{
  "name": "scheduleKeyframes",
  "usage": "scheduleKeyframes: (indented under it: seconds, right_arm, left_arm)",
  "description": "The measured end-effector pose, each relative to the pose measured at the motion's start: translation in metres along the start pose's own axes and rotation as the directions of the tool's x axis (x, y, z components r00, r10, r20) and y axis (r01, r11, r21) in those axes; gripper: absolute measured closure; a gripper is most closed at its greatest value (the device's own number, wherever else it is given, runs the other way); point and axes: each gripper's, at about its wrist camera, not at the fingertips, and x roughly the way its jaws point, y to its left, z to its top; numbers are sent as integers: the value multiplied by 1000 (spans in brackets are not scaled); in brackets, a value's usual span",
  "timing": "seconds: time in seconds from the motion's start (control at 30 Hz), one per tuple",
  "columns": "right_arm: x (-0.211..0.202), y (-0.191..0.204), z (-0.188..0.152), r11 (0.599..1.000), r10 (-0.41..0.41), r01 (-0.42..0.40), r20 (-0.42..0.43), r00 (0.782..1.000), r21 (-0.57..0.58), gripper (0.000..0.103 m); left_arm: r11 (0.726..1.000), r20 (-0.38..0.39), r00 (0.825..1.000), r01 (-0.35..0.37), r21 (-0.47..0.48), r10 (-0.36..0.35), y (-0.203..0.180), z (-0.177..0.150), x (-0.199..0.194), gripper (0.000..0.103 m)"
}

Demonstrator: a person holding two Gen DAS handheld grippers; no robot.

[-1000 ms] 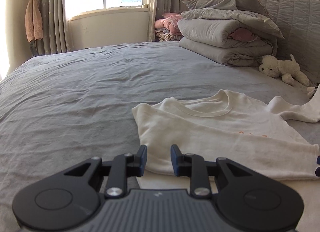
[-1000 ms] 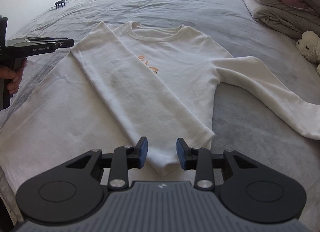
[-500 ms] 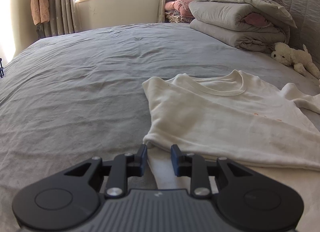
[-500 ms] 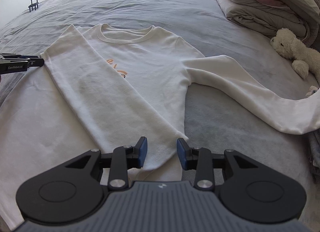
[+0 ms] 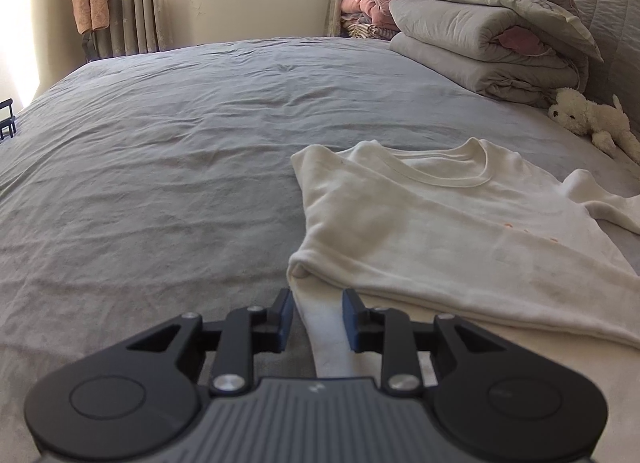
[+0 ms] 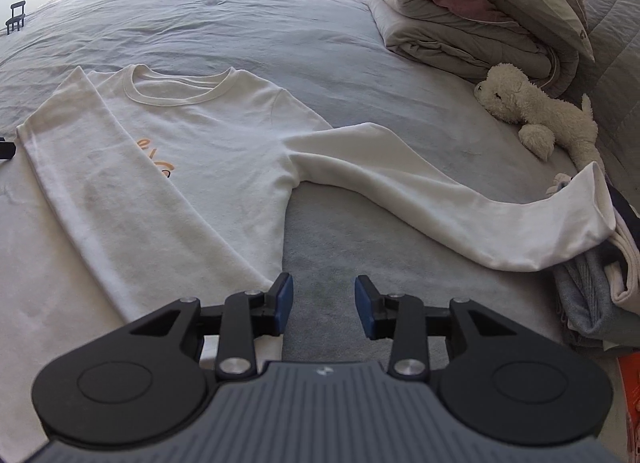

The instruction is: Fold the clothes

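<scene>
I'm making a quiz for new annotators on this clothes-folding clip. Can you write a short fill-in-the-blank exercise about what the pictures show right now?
1. The white sweatshirt lies on a bed with a ____ sheet.
2. One sleeve is folded across the body; the other sleeve is stretched out toward the side where the plush ____ lies.
3. The right gripper has its jaws ____, with nothing between them.
4. The lettering on the sweatshirt's chest is ____.

Missing words: grey; toy; open; orange

Both wrist views low over the bed (image 5: 160, 151), facing the headboard, sharing the white sweatshirt (image 6: 208, 151)
</scene>
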Motion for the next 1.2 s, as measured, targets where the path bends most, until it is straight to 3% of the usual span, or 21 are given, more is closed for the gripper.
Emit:
scheduleKeyframes:
  seconds: [0.13, 0.23, 0.33, 0.43, 0.57, 0.63, 0.73, 0.9, 0.97, 1.0, 1.03, 1.07, 1.2]
  right_arm:
    - [1, -5, 1, 999, -35, 35, 6, 999, 4, 64]
    - [-2, -12, 4, 998, -59, 59, 18, 998, -15, 59]
    - [-13, -43, 13, 993, -118, 117, 64, 991, 11, 54]
    - [-22, -90, 20, 967, -238, 227, 95, 967, 120, 53]
    - [-24, -146, 18, 902, -394, 360, 114, 912, 237, 51]
    - [-21, -164, 18, 883, -433, 391, 126, 893, 260, 46]
    - [-14, -180, 18, 873, -444, 394, 136, 886, 287, 35]
    - [7, -181, 21, 871, -458, 418, 119, 881, 259, 32]
    - [16, -178, 22, 856, -498, 469, 98, 862, 219, 41]
    - [21, -177, 22, 847, -516, 492, 89, 852, 201, 62]
    - [21, -179, 22, 845, -515, 489, 81, 853, 216, 93]
    - [20, -180, 22, 843, -512, 484, 74, 856, 233, 99]
    - [-4, -182, 24, 857, -449, 379, 143, 882, 349, 100]
  left_arm:
    - [1000, -15, 1000, -3, -14, 3, 1, -3, 0, 75]
    - [1000, -22, 1000, -17, -20, 17, 1, -4, -3, 68]
    - [999, -38, 999, -20, -49, 18, 5, -5, -9, 67]
    - [998, -43, 999, -17, -68, 14, 9, -7, -15, 63]
    - [996, -53, 999, -16, -88, 11, 12, -8, -18, 60]
    - [995, -57, 998, -15, -95, 9, 13, -9, -18, 60]
    - [995, -62, 998, -16, -101, 10, 13, -9, -17, 59]
    - [995, -68, 998, -10, -101, 4, 14, -10, -15, 57]
    - [995, -68, 998, -7, -104, 0, 15, -10, -15, 57]
    - [994, -69, 998, -5, -108, -2, 16, -9, -15, 57]
    - [994, -69, 998, -4, -109, -3, 16, -9, -15, 57]
    - [994, -68, 998, -4, -110, -4, 16, -9, -16, 57]
    - [993, -66, 998, -1, -117, -7, 17, -7, -17, 57]
